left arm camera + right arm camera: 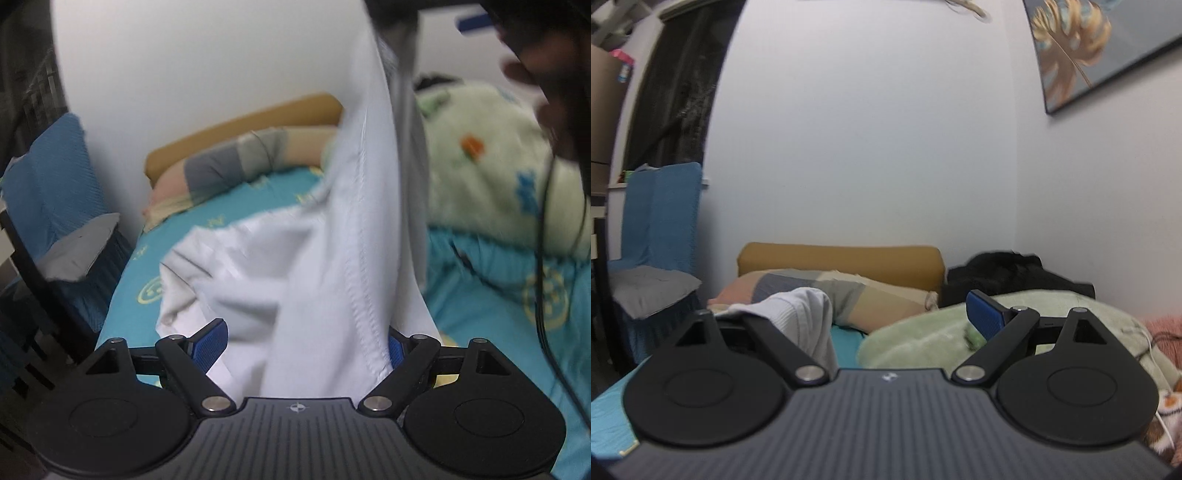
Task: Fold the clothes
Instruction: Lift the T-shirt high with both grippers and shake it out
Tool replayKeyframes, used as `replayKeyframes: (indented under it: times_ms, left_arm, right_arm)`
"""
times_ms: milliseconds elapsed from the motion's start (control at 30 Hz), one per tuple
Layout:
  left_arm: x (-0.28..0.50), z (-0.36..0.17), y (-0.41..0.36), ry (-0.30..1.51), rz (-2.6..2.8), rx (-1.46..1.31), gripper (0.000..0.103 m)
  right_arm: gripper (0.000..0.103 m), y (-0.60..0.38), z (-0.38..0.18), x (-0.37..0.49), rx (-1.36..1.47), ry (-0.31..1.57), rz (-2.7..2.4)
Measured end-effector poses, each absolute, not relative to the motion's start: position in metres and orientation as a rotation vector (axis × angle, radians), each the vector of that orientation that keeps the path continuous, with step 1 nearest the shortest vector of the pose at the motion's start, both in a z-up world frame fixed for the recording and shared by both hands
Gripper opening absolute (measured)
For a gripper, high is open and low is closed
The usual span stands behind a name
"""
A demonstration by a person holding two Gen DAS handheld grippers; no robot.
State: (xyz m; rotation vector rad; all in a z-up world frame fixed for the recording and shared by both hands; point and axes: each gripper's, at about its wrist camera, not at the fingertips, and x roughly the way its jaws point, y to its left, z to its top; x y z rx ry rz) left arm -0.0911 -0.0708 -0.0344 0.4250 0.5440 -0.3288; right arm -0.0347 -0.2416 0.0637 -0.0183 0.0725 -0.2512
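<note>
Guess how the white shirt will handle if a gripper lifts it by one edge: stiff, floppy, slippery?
Likely floppy: the white shirt hangs in soft folds and bunches on the bed sheet. Probably light, since the cloth looks thin and only its seam looks thicker. It may slip, as the left gripper stands wide with cloth loose between its fingers.

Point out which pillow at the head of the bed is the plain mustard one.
It is the mustard pillow, set against the wall at the back. The patchwork pillow lying in front of it differs: it shows pink, grey and beige blocks.
</note>
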Motion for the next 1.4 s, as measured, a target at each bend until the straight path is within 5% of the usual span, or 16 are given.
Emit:
replayKeyframes:
  times_ms: [500,700,1133,1400]
  left_arm:
    - [-0.073,-0.008,-0.002,0.832,-0.024,0.124,0.095]
    - [-0.054,0.061,0.068,0.548,0.133,-0.123,0.096]
    - [-0.137,0.371,0.087,-0.161,0.102,-0.131,0.100]
    - [-0.216,0.537,0.072,-0.330,0.023,-0.130,0.103]
  right_arm:
    - [0.090,-0.245,0.022,-0.014,-0.121,0.144,-0.325]
    - [0.090,-0.240,0.012,-0.018,-0.119,0.307,-0.294]
    - [0.091,-0.213,0.339,-0.112,-0.118,-0.157,-0.210]
    - [0.091,-0.221,0.489,-0.185,-0.113,-0.315,-0.183]
